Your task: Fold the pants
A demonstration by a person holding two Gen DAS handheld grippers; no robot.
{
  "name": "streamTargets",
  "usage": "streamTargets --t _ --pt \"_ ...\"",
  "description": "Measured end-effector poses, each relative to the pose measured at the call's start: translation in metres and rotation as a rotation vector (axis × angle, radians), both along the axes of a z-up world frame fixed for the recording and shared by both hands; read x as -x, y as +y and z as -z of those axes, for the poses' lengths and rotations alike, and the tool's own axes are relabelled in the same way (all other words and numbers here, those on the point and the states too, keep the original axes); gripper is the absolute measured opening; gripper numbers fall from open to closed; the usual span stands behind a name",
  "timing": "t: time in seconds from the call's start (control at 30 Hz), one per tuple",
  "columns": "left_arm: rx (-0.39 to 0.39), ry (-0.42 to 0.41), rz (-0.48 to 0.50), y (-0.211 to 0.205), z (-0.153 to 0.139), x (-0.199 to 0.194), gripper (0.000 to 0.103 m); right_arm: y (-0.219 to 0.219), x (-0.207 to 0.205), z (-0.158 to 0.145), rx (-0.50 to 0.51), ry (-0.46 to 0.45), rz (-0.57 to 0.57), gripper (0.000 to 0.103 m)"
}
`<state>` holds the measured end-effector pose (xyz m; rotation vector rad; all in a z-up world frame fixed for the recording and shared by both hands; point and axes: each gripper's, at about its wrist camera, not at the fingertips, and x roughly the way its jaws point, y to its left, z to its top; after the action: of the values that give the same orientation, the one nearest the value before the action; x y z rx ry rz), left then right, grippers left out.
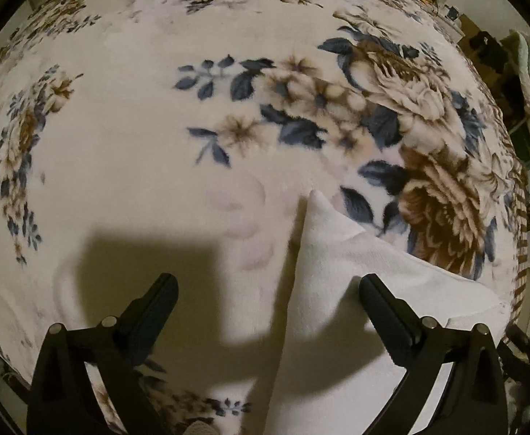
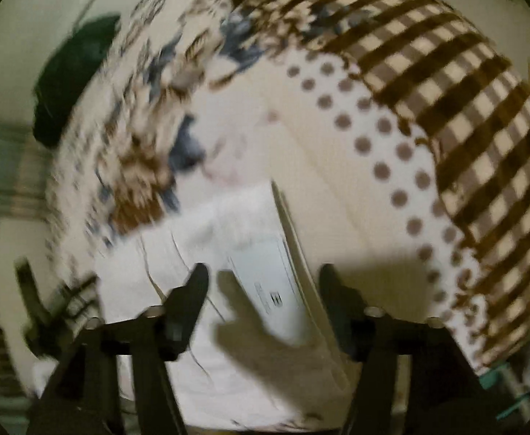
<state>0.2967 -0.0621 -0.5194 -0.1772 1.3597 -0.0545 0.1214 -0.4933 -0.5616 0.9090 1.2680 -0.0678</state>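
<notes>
Pants (image 1: pixel 337 290), white, soft knit, laid on a floral blanket (image 1: pixel 119 127) with checked and dotted border, already doubled into a compact bundle; a pointed corner is seen in the left view, stacked layer edges and a sewn-in label (image 2: pixel 265 279) in the right view. Judged light, limp, non-slip; best taken at a corner or through all layers at an edge. 2 grippers recorded: left gripper (image 1: pixel 268 290) and right gripper (image 2: pixel 263 282), jaws apart, nothing held, both poised over the fabric.
</notes>
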Motion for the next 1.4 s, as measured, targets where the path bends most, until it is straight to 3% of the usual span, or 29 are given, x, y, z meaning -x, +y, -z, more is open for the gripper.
streamTargets --t 0.07,0.1,0.13,0.17,0.27,0.37,0.43,0.5,0.53,0.6,0.8,0.97,1.1,1.23,1.33,1.37,1.4 --pt "-0.003 0.009 -0.003 0.001 0.004 -0.001 0.103 -0.005 -0.014 0.020 -0.075 0.045 0.010 0.070" --pt "0.000 0.011 -0.003 0.001 0.005 -0.001 0.103 -0.007 -0.018 0.027 -0.121 0.039 0.028 0.063" --pt "0.001 0.013 -0.003 0.001 0.005 0.000 0.103 -0.007 -0.021 0.027 -0.126 0.020 0.025 0.023" --pt "-0.004 0.011 -0.003 0.001 0.005 -0.001 0.103 -0.004 -0.026 0.023 -0.112 0.006 0.003 0.016" --pt "-0.014 0.004 0.007 0.003 0.006 0.000 0.103 0.008 -0.030 -0.005 0.005 -0.051 -0.033 0.014" --pt "-0.001 0.007 0.007 0.001 0.011 -0.004 0.103 0.006 -0.032 -0.023 0.041 -0.097 -0.017 0.014" --pt "-0.010 0.007 0.007 0.000 0.013 -0.003 0.103 0.010 -0.041 -0.022 0.102 -0.072 -0.062 0.014" --pt "-0.007 0.012 -0.002 0.000 0.013 -0.002 0.103 0.008 -0.050 -0.008 0.115 -0.013 -0.092 0.017" --pt "0.001 0.011 -0.008 0.000 0.010 -0.001 0.103 0.008 -0.052 -0.001 0.107 0.026 -0.101 0.030" --pt "0.019 -0.002 -0.019 0.004 -0.001 0.008 0.103 -0.004 -0.044 0.001 0.064 0.049 -0.063 0.043" --pt "0.199 0.011 -0.059 0.015 -0.019 0.077 0.103 -0.008 0.036 -0.023 -0.014 0.038 0.011 0.063" --pt "0.261 0.075 -0.060 0.005 0.011 0.119 0.103 0.027 0.085 0.007 -0.170 0.045 0.011 0.066" --pt "0.329 0.107 -0.086 0.001 0.039 0.131 0.103 0.063 0.083 0.044 -0.212 0.010 -0.036 0.072" --pt "0.384 0.078 -0.099 0.001 0.046 0.132 0.103 0.073 0.077 0.065 -0.279 -0.038 0.013 0.075" --pt "0.409 0.063 -0.076 -0.002 0.047 0.127 0.103 0.079 0.075 0.066 -0.458 -0.131 0.034 0.074" --pt "0.418 0.061 -0.070 -0.001 0.047 0.126 0.103 0.080 0.073 0.063 -0.442 -0.138 0.021 0.074" --pt "0.426 0.060 -0.065 -0.001 0.048 0.123 0.103 0.083 0.068 0.062 -0.339 -0.101 -0.021 0.074"
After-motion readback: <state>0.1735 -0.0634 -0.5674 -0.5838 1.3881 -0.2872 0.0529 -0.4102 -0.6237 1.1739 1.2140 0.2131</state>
